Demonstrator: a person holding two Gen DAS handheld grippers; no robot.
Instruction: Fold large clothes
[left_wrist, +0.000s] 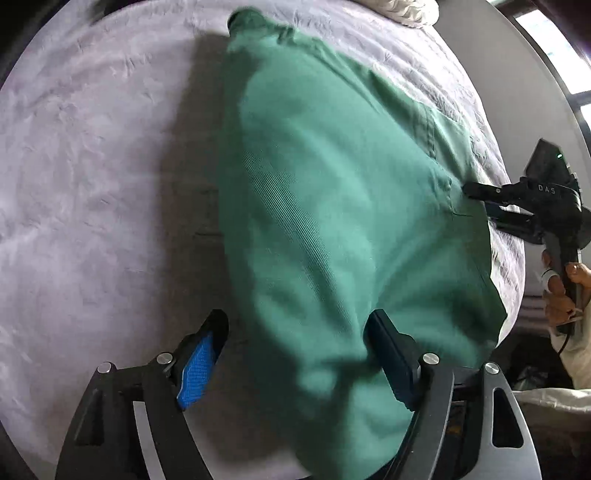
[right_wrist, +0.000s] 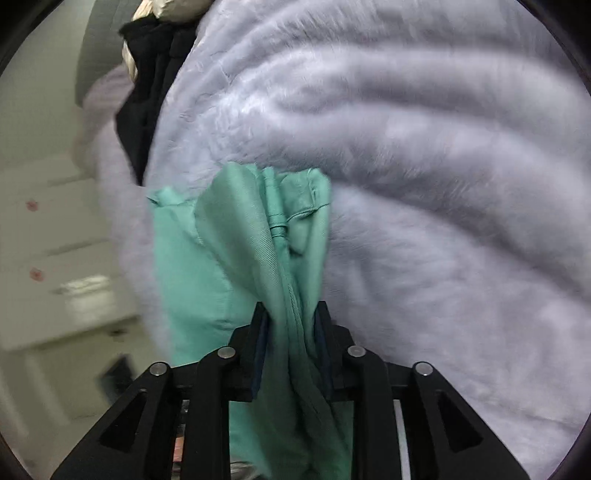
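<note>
Left wrist view: one green garment (left_wrist: 332, 206) spread over the lavender bed cover (left_wrist: 92, 184), bare cover wide to its left. Left gripper (left_wrist: 295, 343) fingers spread wide, cloth bunched between them, draped against the right-hand finger. Right gripper (left_wrist: 480, 195) pinches the garment's far edge.

Right wrist view: right gripper (right_wrist: 290, 325) pressed together on gathered green garment (right_wrist: 266, 236); one black garment (right_wrist: 147, 92) at the bed's far end.

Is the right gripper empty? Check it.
No. The right gripper is shut on bunched fabric of the green garment, above the lilac blanket.
</note>
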